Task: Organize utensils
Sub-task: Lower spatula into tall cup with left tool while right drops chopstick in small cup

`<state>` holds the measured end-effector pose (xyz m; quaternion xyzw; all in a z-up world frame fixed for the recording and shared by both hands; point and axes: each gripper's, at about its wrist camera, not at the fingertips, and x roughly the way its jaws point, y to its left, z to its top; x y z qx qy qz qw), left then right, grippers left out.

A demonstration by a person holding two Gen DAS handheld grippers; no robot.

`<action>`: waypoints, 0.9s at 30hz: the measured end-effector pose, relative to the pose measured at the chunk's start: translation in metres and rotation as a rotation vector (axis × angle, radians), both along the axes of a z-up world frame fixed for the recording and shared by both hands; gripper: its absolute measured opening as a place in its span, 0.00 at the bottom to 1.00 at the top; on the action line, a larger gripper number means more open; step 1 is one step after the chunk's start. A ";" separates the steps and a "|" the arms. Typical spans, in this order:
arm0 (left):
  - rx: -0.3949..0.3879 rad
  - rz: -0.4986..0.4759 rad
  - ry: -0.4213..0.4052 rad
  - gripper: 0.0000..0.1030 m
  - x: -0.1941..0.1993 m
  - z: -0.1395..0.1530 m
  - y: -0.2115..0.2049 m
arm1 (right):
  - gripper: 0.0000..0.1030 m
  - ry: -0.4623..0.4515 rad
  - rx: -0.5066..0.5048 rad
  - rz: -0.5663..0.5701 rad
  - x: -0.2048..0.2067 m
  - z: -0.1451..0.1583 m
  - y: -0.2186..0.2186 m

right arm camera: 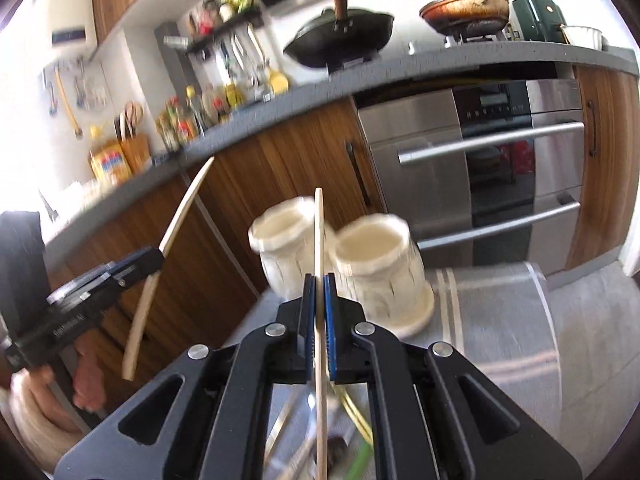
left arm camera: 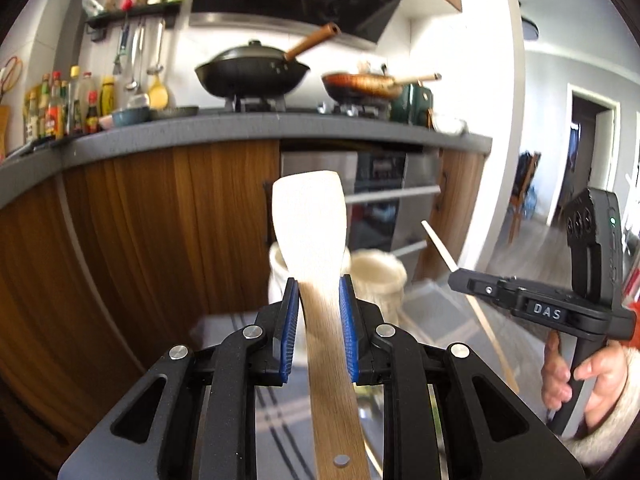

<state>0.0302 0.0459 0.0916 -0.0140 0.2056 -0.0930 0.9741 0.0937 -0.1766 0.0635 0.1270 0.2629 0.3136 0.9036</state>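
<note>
The spatula (left arm camera: pixel 308 216) was pale wood, its handle browner. Both holders (right arm camera: pixel 376 264) were cream; the mat (right arm camera: pixel 496 312) at five o'clock was grey with white stripes. Gripper pads (left arm camera: pixel 347 312) were blue.

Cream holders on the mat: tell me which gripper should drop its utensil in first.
Probably right. The right gripper, shut on a thin wooden utensil, lines up between the two cream holders just ahead. The left gripper, holding the wooden spatula, seems farther back.

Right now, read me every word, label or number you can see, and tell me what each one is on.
"DAS": white letters on the right gripper body.
Print on the left gripper body: too blurred.
Sauce bottles labels: too small.
Oven display: unreadable.
</note>
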 end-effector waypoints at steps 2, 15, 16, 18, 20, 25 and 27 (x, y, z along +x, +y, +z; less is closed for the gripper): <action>-0.024 -0.002 -0.026 0.21 0.013 0.008 0.002 | 0.05 -0.012 0.042 -0.009 0.010 0.006 -0.001; -0.085 -0.068 -0.179 0.21 0.092 0.033 0.001 | 0.05 -0.163 0.116 -0.145 0.088 0.031 0.010; -0.079 -0.067 -0.188 0.21 0.099 0.033 0.000 | 0.05 -0.185 0.106 -0.159 0.092 0.033 0.015; -0.066 -0.071 -0.204 0.21 0.107 0.031 -0.002 | 0.05 -0.207 0.099 -0.170 0.097 0.034 0.020; -0.044 -0.067 -0.213 0.21 0.118 0.027 -0.005 | 0.05 -0.220 0.084 -0.183 0.107 0.031 0.026; -0.030 -0.062 -0.201 0.21 0.143 0.010 -0.005 | 0.05 -0.212 0.083 -0.208 0.131 0.015 0.033; -0.027 -0.058 -0.201 0.21 0.148 0.006 -0.004 | 0.05 -0.216 0.078 -0.213 0.136 0.011 0.036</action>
